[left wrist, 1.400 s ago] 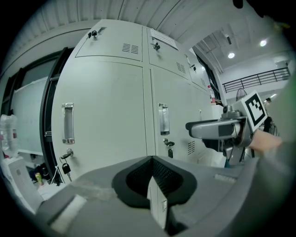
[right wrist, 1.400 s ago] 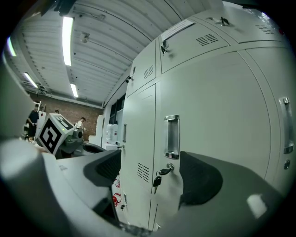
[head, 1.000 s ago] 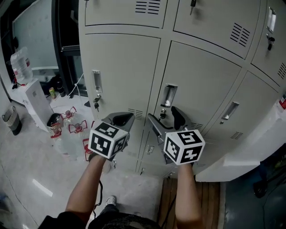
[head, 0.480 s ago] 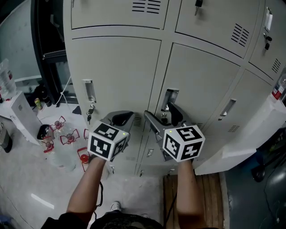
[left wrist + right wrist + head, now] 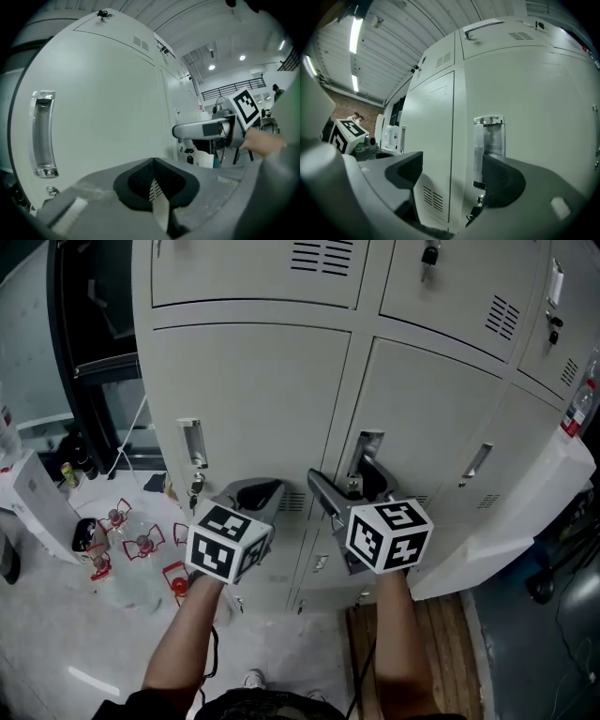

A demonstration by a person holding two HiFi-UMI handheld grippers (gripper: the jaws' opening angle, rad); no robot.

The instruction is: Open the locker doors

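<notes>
A bank of grey lockers fills the view. Straight ahead are the left locker door (image 5: 253, 399) with its chrome handle (image 5: 192, 443) and the middle locker door (image 5: 431, 418) with its chrome handle (image 5: 366, 454). Both doors are closed. My right gripper (image 5: 349, 480) stands open just in front of the middle handle (image 5: 489, 140), one jaw at each side of it, not touching. My left gripper (image 5: 255, 491) is shut and empty, low on the left door to the right of its handle (image 5: 43, 133).
More closed locker doors sit above (image 5: 253, 268) and at the right, one with a handle (image 5: 476, 461). Water bottles (image 5: 141, 549) stand on the floor at the left. A white open door panel (image 5: 525, 521) juts out at the lower right.
The view has shifted a little right and closer to the lockers. My right gripper has crept up toward the middle handle; the left one holds its place.
</notes>
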